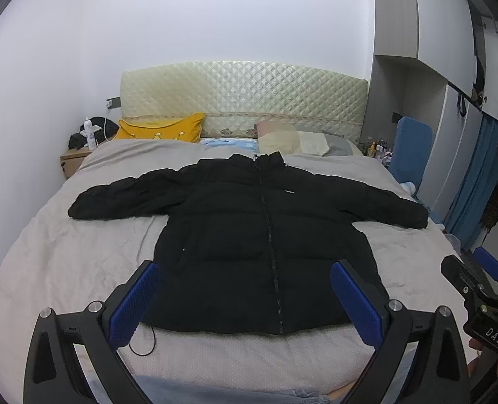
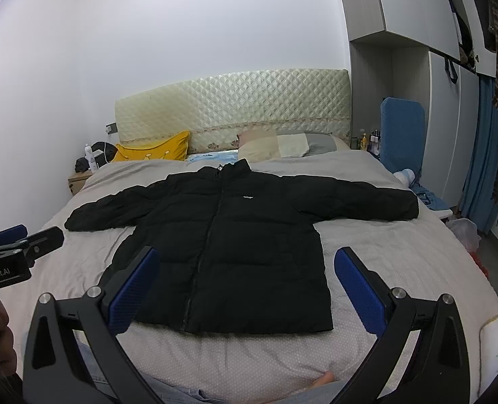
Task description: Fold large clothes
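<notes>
A black puffer jacket (image 1: pixel 249 222) lies flat, zipped and front up on the grey bed cover (image 1: pixel 63 262), both sleeves spread out sideways, collar toward the headboard. It also shows in the right wrist view (image 2: pixel 228 242). My left gripper (image 1: pixel 245 279) is open and empty, held above the jacket's hem near the foot of the bed. My right gripper (image 2: pixel 247 269) is open and empty, also above the hem, to the right of the left one. A thin black cord (image 1: pixel 147 340) hangs from the hem at the left.
Yellow pillow (image 1: pixel 161 129), beige pillows (image 1: pixel 292 139) and quilted headboard (image 1: pixel 245 97) at the far end. Nightstand (image 1: pixel 73 161) with bottles at far left. Wardrobe (image 2: pixel 413 67), blue cushion (image 2: pixel 402 131) and hanging clothes on the right. A plastic bag (image 2: pixel 467 232) on the floor at right.
</notes>
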A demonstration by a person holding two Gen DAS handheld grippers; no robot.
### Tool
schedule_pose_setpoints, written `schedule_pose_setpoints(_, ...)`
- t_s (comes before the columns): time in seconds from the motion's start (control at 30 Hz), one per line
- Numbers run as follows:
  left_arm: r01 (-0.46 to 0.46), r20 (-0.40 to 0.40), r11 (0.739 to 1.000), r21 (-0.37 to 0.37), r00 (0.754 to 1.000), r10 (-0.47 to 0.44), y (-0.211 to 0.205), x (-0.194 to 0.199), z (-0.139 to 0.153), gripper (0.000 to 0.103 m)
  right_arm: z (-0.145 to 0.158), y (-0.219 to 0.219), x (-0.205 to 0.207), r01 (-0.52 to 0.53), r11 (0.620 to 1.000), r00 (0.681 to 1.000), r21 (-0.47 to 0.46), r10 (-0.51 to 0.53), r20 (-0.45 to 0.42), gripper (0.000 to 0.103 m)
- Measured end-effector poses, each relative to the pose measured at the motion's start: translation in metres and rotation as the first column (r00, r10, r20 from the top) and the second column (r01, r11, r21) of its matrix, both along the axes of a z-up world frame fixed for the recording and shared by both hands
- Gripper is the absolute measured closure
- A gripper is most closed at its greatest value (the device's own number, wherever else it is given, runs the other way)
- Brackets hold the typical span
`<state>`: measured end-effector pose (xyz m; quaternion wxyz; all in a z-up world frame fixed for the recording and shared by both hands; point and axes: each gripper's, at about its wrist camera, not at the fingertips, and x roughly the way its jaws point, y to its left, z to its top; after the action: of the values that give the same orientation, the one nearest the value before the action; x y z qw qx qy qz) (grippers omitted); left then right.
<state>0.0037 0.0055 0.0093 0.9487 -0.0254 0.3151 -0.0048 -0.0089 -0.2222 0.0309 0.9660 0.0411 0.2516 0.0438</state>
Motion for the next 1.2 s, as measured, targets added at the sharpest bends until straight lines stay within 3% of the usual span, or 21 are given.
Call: schedule_pose_setpoints(1.2, -0.003, -0.03, 1.0, -0.026, 1.0, 0.002, 0.011, 0.008, -0.014, 0.001, -0.006, 0.01, 0.003, 0.001, 1.0, 1.0, -0.018, -0.001, -0.015, 0.0)
